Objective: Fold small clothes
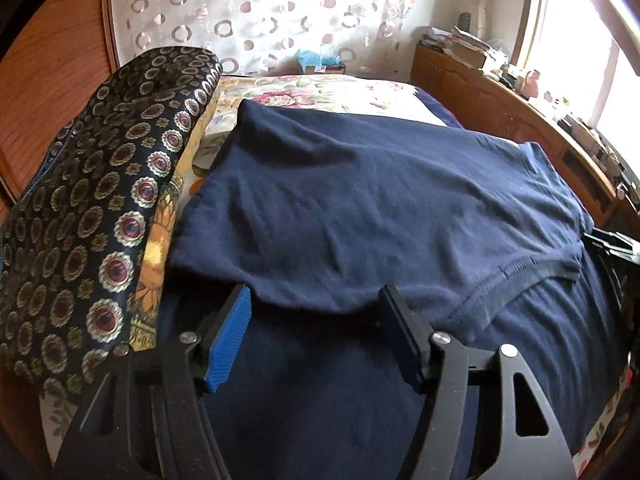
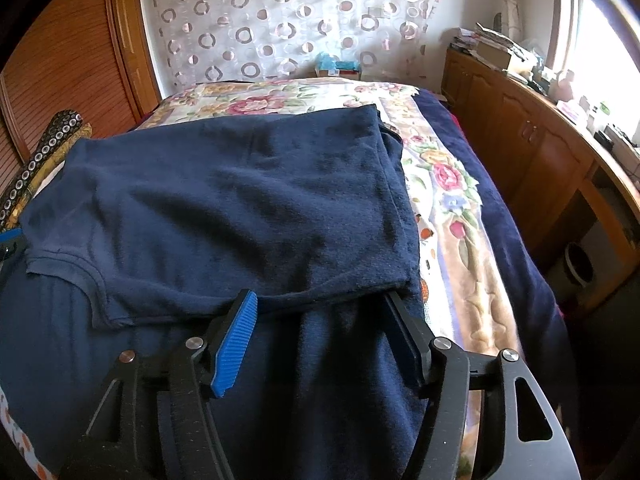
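A navy blue T-shirt [image 1: 360, 208] lies on the floral bedspread [image 1: 320, 92], its top part folded back over the lower part. It also shows in the right wrist view [image 2: 240, 208]. My left gripper [image 1: 316, 300] is open, its fingertips at the near folded edge on the shirt's left side. My right gripper [image 2: 320, 300] is open, its fingertips at the same folded edge near the shirt's right side. The neckline [image 1: 520, 276] shows between the two grippers. The fold edge hides the fingertips a little.
A dark patterned cloth [image 1: 100, 208] is heaped at the left of the bed. A wooden cabinet [image 2: 520, 148] with clutter runs along the right under a window. A wooden wardrobe [image 2: 60, 68] stands at the left. A curtain [image 2: 288, 20] hangs behind the bed.
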`<state>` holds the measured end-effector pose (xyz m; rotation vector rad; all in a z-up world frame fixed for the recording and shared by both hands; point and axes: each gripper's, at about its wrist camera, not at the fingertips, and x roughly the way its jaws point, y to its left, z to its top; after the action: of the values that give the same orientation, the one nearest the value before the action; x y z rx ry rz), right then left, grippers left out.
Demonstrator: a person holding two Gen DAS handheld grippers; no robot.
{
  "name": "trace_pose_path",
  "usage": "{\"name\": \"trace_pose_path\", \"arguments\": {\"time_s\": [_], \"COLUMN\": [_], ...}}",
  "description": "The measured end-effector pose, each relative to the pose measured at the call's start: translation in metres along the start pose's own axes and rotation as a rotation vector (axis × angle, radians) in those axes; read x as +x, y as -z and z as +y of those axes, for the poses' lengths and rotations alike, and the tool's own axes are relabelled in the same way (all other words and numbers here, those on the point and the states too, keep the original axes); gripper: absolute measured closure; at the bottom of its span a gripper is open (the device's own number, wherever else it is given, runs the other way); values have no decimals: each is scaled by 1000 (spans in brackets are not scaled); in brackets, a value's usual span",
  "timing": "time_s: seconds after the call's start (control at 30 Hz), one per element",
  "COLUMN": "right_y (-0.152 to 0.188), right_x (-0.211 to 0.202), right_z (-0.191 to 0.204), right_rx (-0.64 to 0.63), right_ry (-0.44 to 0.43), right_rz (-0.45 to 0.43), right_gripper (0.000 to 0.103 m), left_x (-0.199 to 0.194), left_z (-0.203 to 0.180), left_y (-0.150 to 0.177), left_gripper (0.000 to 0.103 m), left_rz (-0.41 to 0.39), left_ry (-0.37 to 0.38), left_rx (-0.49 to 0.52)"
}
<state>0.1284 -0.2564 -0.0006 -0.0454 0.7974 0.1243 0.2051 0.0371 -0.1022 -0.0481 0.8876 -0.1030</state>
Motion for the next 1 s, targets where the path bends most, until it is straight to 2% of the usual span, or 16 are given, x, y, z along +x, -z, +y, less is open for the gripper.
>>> {"name": "trace_pose_path", "arguments": {"time_s": [0.1, 0.2, 0.27, 0.3, 0.33, 0.37, 0.87, 1.0], "right_y": [0, 0, 0, 0, 0, 0, 1, 1], "right_x": [1, 1, 2, 1, 1, 1, 2, 0], "right_z": [-1, -2, -2, -2, -2, -2, -3, -7], "right_rx": [0, 0, -1, -1, -1, -1, -3, 33], "right_ry": [0, -1, 0, 0, -1, -1, 1, -14], "right_rz": [0, 0, -1, -1, -1, -1, -3, -9], "right_gripper": [37, 36, 36, 36, 36, 36, 34, 34], "left_x": [6, 9, 9, 8, 8, 8, -53, -52], "left_z": [2, 5, 9, 12, 15, 18, 18, 15], "left_y": [-4, -6, -6, -6, -6, -6, 12, 10], "left_gripper": [41, 57, 76, 81, 94, 100, 102, 102], "left_rz": [0, -17, -26, -30, -33, -32, -212, -214], "left_ry": [7, -13, -31, -40, -44, -43, 9, 3], "left_rx": [-26, -51, -61, -64, -66, -68, -61, -51]}}
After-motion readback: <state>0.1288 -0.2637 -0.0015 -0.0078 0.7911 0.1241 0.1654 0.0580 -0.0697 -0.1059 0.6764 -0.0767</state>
